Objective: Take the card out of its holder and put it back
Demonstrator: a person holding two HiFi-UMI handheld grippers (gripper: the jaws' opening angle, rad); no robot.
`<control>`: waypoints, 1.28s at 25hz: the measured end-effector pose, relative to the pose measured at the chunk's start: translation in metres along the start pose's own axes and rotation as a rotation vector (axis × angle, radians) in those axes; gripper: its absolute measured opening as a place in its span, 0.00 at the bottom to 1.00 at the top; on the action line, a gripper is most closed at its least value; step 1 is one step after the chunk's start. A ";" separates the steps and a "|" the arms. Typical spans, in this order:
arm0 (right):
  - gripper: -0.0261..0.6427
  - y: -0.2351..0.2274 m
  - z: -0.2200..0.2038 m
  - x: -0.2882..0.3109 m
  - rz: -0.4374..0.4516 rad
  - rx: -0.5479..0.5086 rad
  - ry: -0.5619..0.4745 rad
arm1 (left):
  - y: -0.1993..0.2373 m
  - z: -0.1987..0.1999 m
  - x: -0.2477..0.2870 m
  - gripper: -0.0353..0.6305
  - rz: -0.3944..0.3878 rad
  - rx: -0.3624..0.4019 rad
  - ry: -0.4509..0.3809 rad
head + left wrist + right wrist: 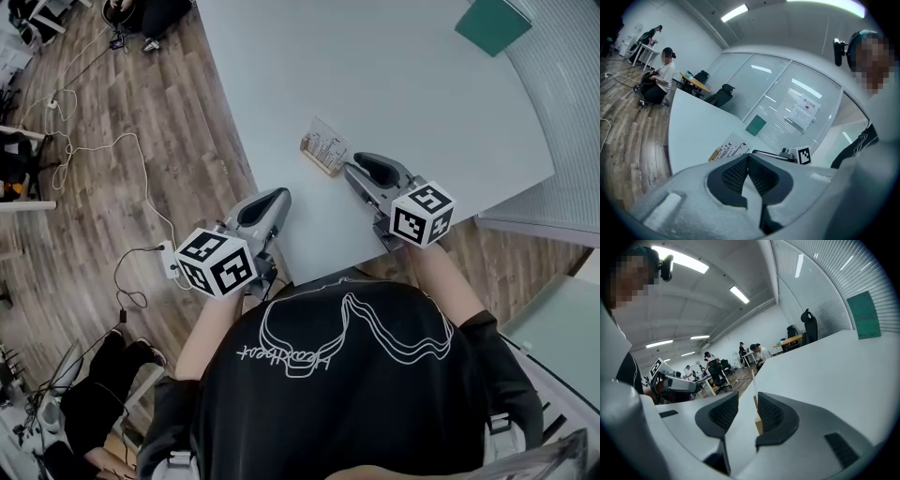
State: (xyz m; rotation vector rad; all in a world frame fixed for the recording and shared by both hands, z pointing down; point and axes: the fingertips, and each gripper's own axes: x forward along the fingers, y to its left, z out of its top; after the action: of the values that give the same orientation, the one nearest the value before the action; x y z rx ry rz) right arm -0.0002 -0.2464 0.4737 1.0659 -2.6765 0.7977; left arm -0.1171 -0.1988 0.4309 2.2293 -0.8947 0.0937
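Note:
A white printed card [329, 141] stands upright in a low wooden holder [319, 162] on the white table [394, 84]. My right gripper [351, 169] lies just to the right of the holder, open, pointing at it. In the right gripper view the right gripper [747, 396] has the card [753, 383] edge-on ahead of the gap and the holder [758, 422] close to the right pad, with no pad pressing on either. My left gripper [281, 195] hovers over the table's left edge, shut and empty. The left gripper [747, 157] looks past its tips at the card [730, 149].
A green pad [494, 25] lies at the table's far right corner. White cables [94, 155] trail over the wooden floor on the left. A glass wall with blinds [562, 103] runs along the right. People [661, 77] sit at desks far behind.

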 end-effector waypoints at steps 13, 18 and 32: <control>0.19 -0.017 -0.018 0.048 -0.040 -0.063 0.043 | 0.029 -0.007 -0.004 0.07 0.038 -0.058 -0.002; 0.18 -0.016 -0.016 0.057 -0.046 -0.082 0.053 | 0.036 -0.005 -0.010 0.07 0.050 -0.073 -0.010; 0.08 -0.020 -0.025 0.066 -0.070 -0.109 0.059 | 0.048 -0.012 -0.017 0.07 0.080 -0.077 -0.005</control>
State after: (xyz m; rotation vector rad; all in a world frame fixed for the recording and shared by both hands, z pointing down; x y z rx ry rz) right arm -0.0364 -0.2843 0.5245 1.0849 -2.5857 0.6519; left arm -0.1581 -0.2052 0.4626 2.1242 -0.9742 0.0897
